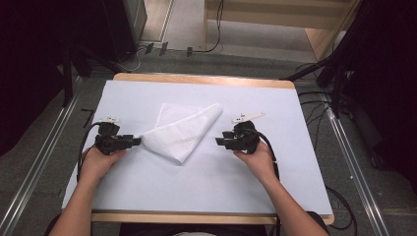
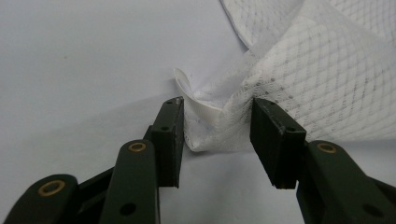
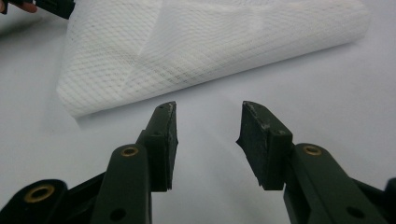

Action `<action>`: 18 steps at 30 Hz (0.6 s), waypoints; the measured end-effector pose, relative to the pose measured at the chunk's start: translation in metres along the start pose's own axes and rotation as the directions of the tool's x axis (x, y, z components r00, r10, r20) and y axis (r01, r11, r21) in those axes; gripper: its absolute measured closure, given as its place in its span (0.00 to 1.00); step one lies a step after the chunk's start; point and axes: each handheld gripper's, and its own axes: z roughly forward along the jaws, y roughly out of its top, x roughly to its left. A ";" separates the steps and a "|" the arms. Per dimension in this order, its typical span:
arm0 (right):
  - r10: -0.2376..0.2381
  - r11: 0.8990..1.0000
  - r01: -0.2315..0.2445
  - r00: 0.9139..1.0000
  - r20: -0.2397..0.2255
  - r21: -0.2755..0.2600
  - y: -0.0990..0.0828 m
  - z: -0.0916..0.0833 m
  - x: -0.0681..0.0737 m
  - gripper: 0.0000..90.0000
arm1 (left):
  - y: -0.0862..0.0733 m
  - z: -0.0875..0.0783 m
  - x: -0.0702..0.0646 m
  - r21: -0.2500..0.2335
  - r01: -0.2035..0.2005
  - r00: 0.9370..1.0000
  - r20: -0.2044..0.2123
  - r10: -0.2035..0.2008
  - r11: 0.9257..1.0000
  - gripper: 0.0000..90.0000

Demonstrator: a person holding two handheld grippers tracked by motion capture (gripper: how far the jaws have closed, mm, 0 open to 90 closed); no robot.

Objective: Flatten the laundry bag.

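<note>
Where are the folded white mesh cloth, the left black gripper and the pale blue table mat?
folded white mesh cloth (image 1: pixel 184 130), high view, its middle
left black gripper (image 2: pixel 217 135), left gripper view, between its fingertips
pale blue table mat (image 1: pixel 206 177), high view, bare front part

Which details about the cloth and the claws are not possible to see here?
- High view: the left claw tips are too small to tell whether they grip the cloth.
- Left gripper view: the cloth corner hides any pad contact.
- Right gripper view: the top edge cuts the cloth.

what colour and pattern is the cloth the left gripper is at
White cloth with a fine diamond mesh pattern, folded over on itself; clearest in the right gripper view.
</note>
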 end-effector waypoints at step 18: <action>0.003 1.000 -0.004 1.000 0.028 0.023 0.000 0.007 -0.007 0.65 | 0.012 -0.009 -0.010 0.008 -0.030 0.999 0.025 0.030 1.000 0.98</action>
